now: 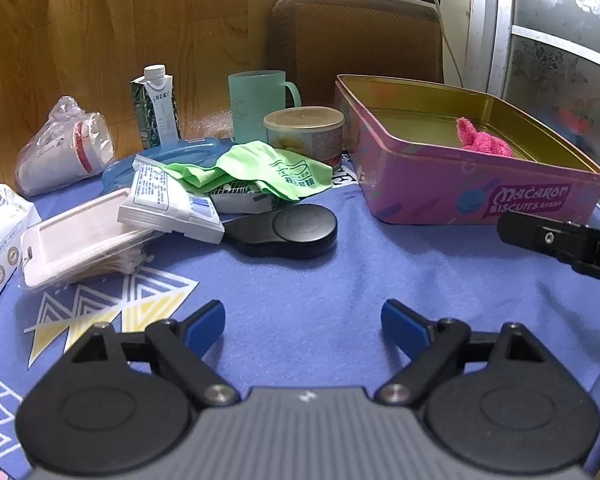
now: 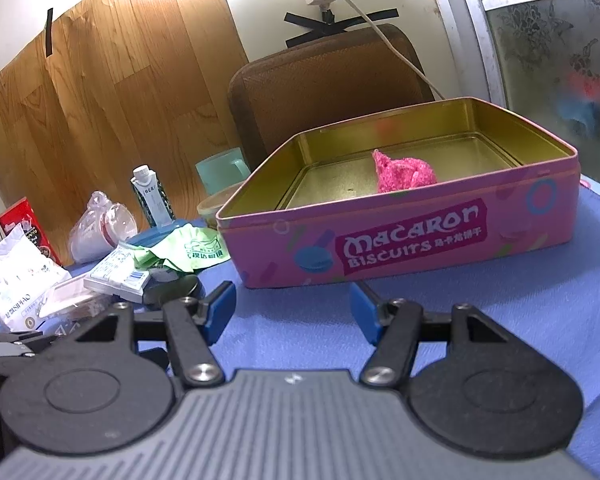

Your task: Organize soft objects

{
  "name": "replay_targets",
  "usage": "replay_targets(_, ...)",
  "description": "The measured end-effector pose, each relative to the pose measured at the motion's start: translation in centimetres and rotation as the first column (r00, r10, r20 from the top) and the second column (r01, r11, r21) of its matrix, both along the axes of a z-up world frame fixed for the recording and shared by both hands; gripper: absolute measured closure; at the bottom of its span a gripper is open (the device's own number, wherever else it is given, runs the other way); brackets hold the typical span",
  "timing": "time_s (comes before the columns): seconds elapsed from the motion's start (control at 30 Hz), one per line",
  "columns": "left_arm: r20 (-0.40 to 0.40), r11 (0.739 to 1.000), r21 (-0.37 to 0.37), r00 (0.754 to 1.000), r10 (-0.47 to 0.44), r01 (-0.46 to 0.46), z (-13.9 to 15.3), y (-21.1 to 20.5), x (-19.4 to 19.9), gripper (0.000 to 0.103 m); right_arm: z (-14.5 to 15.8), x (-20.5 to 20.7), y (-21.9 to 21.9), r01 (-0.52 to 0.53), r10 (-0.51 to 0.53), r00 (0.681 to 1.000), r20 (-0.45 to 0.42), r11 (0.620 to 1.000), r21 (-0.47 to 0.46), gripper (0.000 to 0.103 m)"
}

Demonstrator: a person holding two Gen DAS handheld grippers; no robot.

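Left tongs (image 1: 303,326): spread, nothing between them, above the blue surface (image 1: 340,272).
Right tongs (image 2: 293,307): spread, empty, before the pink tin (image 2: 400,240).
Pink cloth (image 2: 404,171): inside the tin.
Green cloth (image 1: 256,170): draped over clutter left of the tin.

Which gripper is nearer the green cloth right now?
Left, as far as the views show. The left gripper hangs open in front of the green cloth, slightly to its right. The right gripper faces the pink tin, the cloth off to its left.
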State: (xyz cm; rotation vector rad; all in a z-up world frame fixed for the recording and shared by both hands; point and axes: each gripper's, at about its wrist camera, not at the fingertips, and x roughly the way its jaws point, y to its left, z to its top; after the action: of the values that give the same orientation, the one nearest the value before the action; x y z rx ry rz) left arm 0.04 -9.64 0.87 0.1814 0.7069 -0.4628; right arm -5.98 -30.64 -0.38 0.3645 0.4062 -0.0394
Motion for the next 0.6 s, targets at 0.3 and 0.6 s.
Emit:
replay_targets(0.3, 0.026, 1.000, 0.022, 0.999, -0.018, 0.018, -0.01, -0.27, -0.47, 0.013, -0.04, -0.01, 0.03, 0.009, -0.009, 1.000, 0.003, 1.000, 0.002, 0.038)
replay_targets(0.6, 0.037, 0.999, 0.030, 0.999, -0.018, 0.017, -0.04, 0.06, -0.53, 0.013, -0.07, 0.01, 0.19, 0.003, -0.003, 1.000, 0.000, 1.000, -0.005, 0.038)
